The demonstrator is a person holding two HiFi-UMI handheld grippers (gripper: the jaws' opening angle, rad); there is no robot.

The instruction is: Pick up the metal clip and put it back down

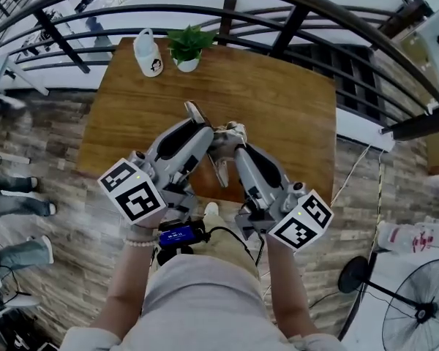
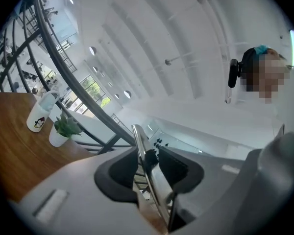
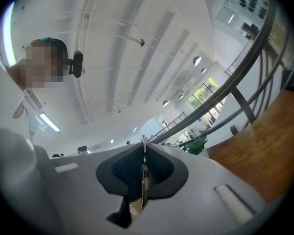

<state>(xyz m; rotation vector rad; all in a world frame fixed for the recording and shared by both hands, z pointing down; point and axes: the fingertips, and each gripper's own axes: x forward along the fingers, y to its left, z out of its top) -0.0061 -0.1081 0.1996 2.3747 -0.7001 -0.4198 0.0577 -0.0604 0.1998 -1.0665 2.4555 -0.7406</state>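
The metal clip is a shiny steel piece held in the air over the wooden table. One bright end of it sticks out past the tips of my left gripper, and a strip hangs down between the two grippers. My left gripper is shut on the clip, whose flat strip runs between its dark pads. Tip to tip with it, my right gripper is shut on the same clip. In the right gripper view the clip shows only as a thin edge between the pads of the right gripper.
A white mug with a penguin print and a small potted plant stand at the table's far edge. A dark curved railing runs behind the table. A standing fan is at the lower right, and people's legs at the left.
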